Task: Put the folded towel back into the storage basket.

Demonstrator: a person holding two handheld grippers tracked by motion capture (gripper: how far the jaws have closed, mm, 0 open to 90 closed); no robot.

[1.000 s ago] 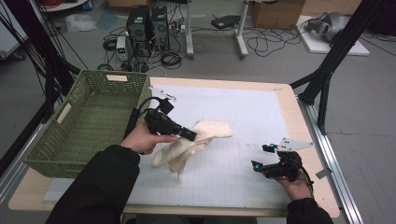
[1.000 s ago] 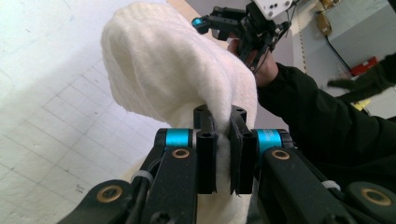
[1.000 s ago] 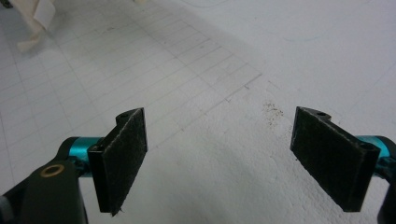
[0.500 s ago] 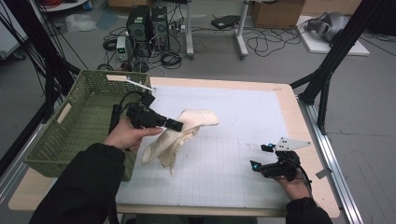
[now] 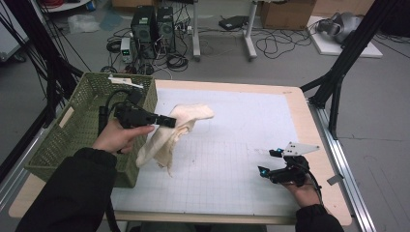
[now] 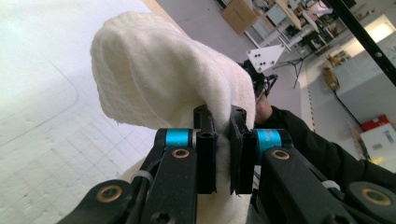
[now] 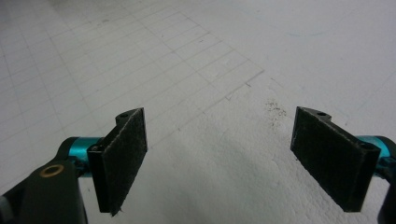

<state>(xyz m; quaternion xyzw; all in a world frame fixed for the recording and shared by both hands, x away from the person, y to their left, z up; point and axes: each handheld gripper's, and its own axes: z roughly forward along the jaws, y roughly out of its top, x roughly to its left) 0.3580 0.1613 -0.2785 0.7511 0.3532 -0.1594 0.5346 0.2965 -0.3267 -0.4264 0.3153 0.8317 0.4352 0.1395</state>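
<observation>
From above, the left gripper [image 5: 167, 121] lifts a cream towel [image 5: 169, 137] just beside the green basket [image 5: 82, 121]; soft and light, it drapes limply. The left gripper view shows jaws clamped on a bunched fold. The right gripper [image 7: 217, 158] rests empty, jaws wide.

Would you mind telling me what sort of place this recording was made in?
Probably a robotics lab or workshop: black desktop computer towers with tangled cables on the grey floor, black metal rig struts beside the table, and a white gridded work mat.
</observation>
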